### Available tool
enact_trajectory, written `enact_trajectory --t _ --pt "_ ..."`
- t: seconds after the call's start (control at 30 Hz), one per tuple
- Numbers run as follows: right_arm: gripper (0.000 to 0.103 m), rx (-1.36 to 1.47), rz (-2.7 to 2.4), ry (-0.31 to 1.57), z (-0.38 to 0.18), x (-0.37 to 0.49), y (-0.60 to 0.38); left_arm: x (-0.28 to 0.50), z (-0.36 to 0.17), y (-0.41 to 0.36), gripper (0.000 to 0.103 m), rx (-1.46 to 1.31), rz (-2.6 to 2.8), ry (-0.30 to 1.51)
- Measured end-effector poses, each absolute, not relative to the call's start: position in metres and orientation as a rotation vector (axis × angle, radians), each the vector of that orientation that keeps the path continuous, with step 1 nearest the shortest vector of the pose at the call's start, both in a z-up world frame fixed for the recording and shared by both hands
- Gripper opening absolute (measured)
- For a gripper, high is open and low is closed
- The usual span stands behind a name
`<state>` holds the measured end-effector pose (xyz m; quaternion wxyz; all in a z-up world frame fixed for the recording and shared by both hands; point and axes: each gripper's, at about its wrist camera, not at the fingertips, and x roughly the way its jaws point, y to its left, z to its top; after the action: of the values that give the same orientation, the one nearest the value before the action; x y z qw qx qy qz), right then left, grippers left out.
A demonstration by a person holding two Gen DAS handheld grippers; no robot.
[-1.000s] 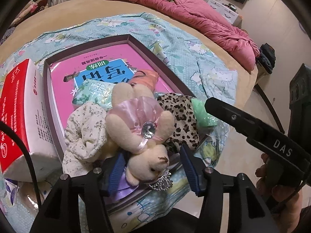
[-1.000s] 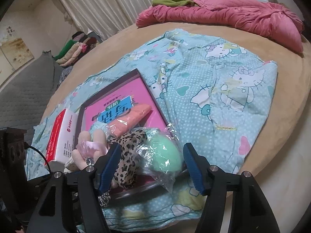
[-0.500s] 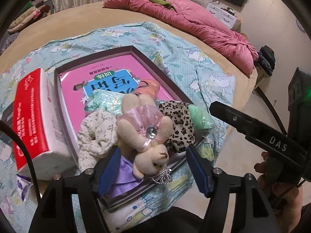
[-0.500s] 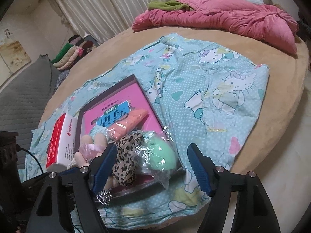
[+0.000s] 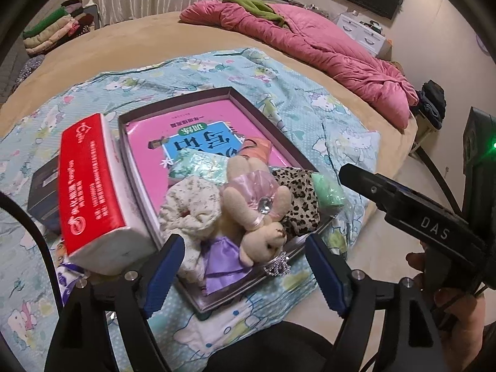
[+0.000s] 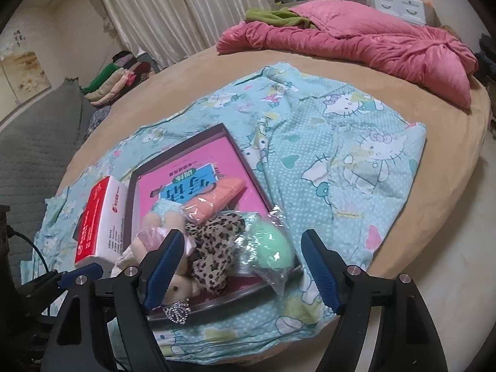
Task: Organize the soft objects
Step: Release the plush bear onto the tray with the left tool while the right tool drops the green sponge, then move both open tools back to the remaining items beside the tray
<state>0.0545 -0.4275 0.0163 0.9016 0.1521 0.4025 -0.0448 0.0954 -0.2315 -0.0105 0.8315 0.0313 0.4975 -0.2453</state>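
Surface: round tan bed [image 6: 217, 71], cartoon-cat sheet [image 6: 356, 161], pink quilt [image 6: 356, 40]
Tray [image 5: 272, 136]: plush bunny [image 5: 257, 204], leopard cloth [image 5: 300, 195]
Left tongs [image 5: 245, 276]: opening, empty
Right tongs [image 6: 241, 269]: opening, empty

The room was dimly lit with a warm, yellowish cast, and both views looked soft and a little grainy. No lamp showed; light fell evenly, leaving only faint shadows beside the tissue pack [image 5: 93, 192] and under the tray [image 5: 235, 297]. A green indicator light [image 5: 493, 146] flared at the left view's right edge. The plastic wrap [image 6: 266, 248] caught small white glints, as did the gem [image 5: 266, 206] on the plush toy. Fisheye distortion bent the bed [image 6: 192, 71] into a curve, and black vignetting filled every corner. The tissue pack's near end was slightly blurred.
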Motion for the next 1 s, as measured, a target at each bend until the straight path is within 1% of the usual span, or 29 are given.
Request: enact_trajectory --t 0.37,0.53,1.0 --pt "0.08 0.252 -0.065 0.807 0.037 0.051 -0.405 0.083 0.011 -0.212 0.08 0.06 -0.496 1.009" --pt "0.081 0.221 -0.041 0.793 0.049 0.048 -0.39 0.079 0.018 -0.199 0.083 0.049 -0.478 1.004" --pt "0.082 0.165 0.035 0.757 0.074 0.044 -0.346 0.066 0.036 -0.147 0.084 -0.004 -0.411 0.973"
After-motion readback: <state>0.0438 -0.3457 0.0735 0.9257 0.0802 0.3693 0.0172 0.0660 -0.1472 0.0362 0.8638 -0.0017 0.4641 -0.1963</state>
